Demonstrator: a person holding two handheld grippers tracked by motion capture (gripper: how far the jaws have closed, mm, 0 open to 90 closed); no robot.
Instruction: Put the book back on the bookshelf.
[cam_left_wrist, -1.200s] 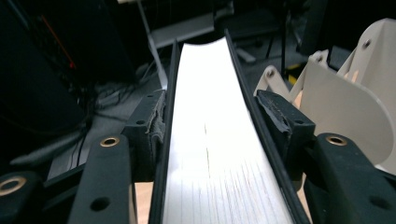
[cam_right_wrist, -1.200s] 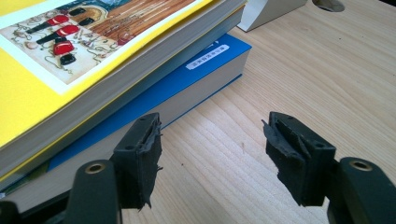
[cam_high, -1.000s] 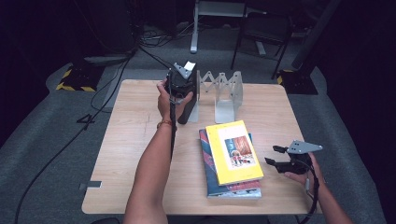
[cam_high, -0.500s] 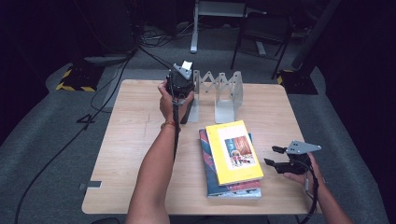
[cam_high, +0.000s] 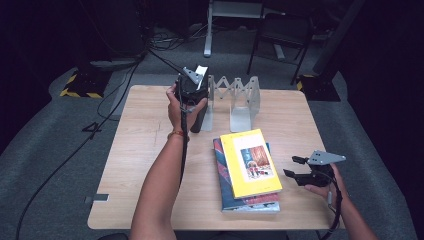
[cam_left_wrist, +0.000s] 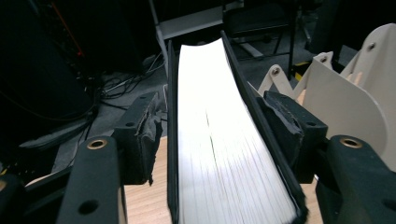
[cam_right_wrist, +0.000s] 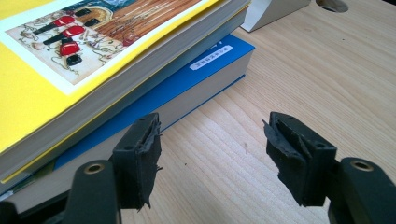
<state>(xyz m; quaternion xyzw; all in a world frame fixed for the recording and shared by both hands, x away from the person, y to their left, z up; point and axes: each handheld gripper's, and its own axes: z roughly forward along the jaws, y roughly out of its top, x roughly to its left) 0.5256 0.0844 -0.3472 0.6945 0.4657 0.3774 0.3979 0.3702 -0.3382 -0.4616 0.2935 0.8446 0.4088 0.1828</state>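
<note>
A black-covered book (cam_high: 198, 118) stands upright on the table against the left end of the grey folding book rack (cam_high: 239, 100). My left gripper (cam_high: 193, 89) is at its top edge, with the white pages (cam_left_wrist: 210, 140) running between the jaws. The jaws have just been opening. A thin gap shows at the left pad (cam_left_wrist: 148, 135), and the right pad (cam_left_wrist: 285, 121) sits close to the cover. My right gripper (cam_high: 295, 167) hovers open just above the wood (cam_right_wrist: 212, 140), right of a stack with a yellow book (cam_high: 250, 162) on top and a blue one (cam_right_wrist: 187, 88) under it.
The rack's beige plates (cam_left_wrist: 345, 93) rise just right of the held-upright book. The table's right edge (cam_high: 325, 165) lies close behind my right hand. Bare wood (cam_high: 135, 165) spreads across the left half. Cables and chairs sit on the floor beyond.
</note>
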